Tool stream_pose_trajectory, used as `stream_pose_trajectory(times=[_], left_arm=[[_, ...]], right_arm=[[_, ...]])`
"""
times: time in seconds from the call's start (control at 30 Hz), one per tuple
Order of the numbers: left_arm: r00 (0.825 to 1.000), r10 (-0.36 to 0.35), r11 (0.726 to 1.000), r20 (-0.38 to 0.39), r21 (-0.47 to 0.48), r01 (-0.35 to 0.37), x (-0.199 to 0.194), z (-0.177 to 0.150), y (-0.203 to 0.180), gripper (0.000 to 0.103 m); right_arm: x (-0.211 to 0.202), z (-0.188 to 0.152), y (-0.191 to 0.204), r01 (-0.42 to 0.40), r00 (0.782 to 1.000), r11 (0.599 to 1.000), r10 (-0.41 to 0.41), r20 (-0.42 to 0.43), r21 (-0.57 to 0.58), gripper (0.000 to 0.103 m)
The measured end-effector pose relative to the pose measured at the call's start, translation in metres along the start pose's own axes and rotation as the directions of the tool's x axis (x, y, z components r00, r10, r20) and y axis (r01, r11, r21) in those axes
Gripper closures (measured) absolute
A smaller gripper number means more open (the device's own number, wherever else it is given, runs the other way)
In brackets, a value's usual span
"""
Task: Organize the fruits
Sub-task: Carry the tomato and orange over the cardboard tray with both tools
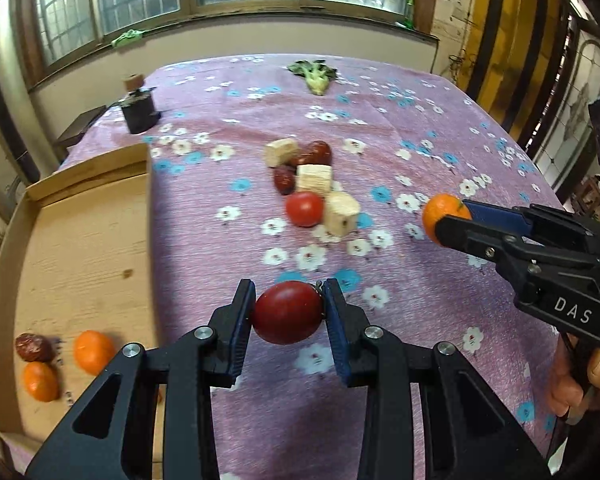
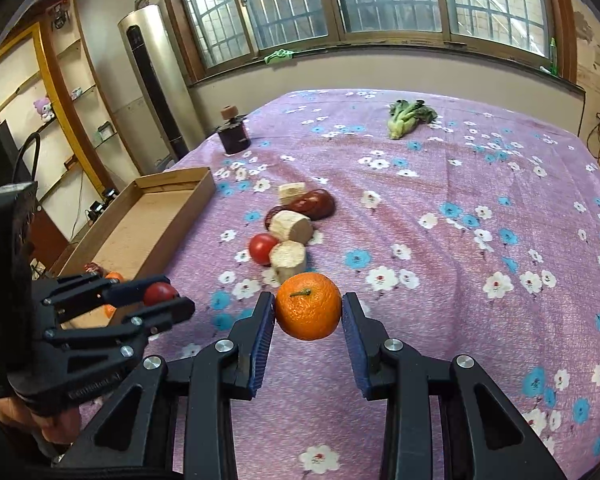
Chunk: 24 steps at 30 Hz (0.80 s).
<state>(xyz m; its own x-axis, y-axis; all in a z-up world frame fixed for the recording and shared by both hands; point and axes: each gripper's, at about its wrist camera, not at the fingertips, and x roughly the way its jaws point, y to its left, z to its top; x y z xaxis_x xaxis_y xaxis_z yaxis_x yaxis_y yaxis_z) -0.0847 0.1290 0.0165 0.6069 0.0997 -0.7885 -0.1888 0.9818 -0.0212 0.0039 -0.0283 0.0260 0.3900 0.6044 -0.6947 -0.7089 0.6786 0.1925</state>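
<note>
My left gripper (image 1: 288, 312) is shut on a dark red tomato (image 1: 287, 311) and holds it above the purple flowered cloth, right of the wooden tray (image 1: 80, 240). The tray holds two oranges (image 1: 93, 351) and a red date (image 1: 32, 347). My right gripper (image 2: 309, 308) is shut on an orange (image 2: 309, 306); it also shows in the left wrist view (image 1: 446, 216). The left gripper with its tomato shows in the right wrist view (image 2: 162, 294). A loose tomato (image 1: 305, 208), red dates (image 1: 318, 153) and pale cut chunks (image 1: 341, 213) lie mid-table.
A dark jar with a wooden knob (image 1: 139, 108) stands at the far left of the table. A green bok choy (image 1: 314, 74) lies at the far side. A tall air conditioner (image 2: 156, 80) and shelves stand beyond the table's left edge.
</note>
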Motion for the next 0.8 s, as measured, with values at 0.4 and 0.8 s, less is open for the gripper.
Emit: stream_pose_trajectory(times=[0.4,0.8], left_arm=[[1.000,0.015,0.999,0.022,-0.038,-0.015,-0.014,-0.008,0.021,0.071],[0.998,0.050,0.996,0.039,-0.072,-0.047,-0.024,-0.013,0.043,0.071]], right_arm=[[0.003,0.000,0.029,-0.028,1.000,0.999,0.027,-0.011,-0.043,0.068],[0.008,0.002,0.051,-0.049,0.999,0.996,0.048,-0.023,-0.078,0.068]])
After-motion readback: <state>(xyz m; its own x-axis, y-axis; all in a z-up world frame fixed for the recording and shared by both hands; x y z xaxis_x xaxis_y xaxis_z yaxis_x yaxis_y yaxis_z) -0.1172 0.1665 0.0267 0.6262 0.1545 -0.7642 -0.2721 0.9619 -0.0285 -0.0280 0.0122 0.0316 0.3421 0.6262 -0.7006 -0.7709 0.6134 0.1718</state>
